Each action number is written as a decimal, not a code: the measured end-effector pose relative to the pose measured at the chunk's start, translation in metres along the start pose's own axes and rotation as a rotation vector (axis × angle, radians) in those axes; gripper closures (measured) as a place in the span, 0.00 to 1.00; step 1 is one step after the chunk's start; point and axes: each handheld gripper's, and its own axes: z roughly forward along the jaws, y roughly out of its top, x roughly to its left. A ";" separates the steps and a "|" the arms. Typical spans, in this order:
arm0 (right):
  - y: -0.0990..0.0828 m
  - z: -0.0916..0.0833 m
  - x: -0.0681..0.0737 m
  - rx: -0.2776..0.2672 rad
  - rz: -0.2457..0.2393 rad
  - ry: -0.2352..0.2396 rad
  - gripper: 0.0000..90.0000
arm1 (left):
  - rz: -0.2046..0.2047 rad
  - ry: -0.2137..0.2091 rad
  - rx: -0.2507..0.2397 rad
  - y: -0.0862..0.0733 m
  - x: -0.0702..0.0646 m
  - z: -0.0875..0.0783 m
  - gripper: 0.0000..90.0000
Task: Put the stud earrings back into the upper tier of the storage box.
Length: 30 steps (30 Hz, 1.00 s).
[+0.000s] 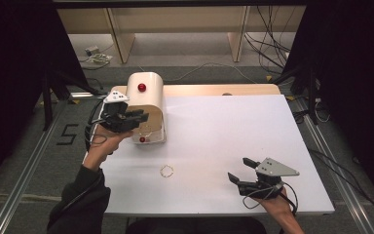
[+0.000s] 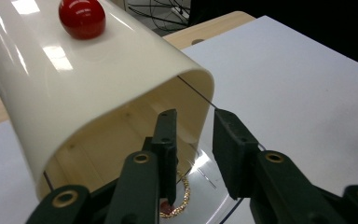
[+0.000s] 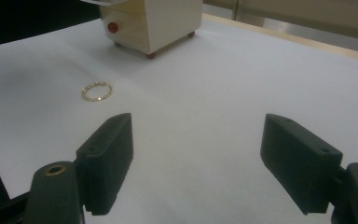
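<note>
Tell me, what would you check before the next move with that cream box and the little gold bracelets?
1. Cream rounded box with the red knob: front opening uncovered. Ok.
2. Gold chain bracelet: lies at the box's opening, below the left gripper. Ok.
3. Left gripper: jaws apart, nothing pinched. Ok.
4. Second gold bracelet: lies free on the white table, apart from the box. Ok.
5. Right gripper: jaws wide, nothing between them. Ok.
6. Left gripper's clearance from the lid edge for pulling out: cannot tell.
</note>
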 end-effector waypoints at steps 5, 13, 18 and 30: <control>0.000 0.000 0.000 0.000 -0.001 0.001 0.29 | -0.002 -0.019 -0.006 0.002 -0.004 -0.003 0.63; 0.000 0.000 0.000 -0.001 -0.003 0.004 0.29 | -0.011 -0.060 0.013 0.005 -0.018 -0.001 0.38; 0.000 0.000 0.001 0.000 -0.004 0.004 0.29 | -0.004 -0.096 0.020 0.005 -0.029 0.001 0.30; 0.000 -0.001 0.001 -0.002 -0.003 0.004 0.29 | 0.040 -0.131 0.034 0.003 -0.050 0.001 0.24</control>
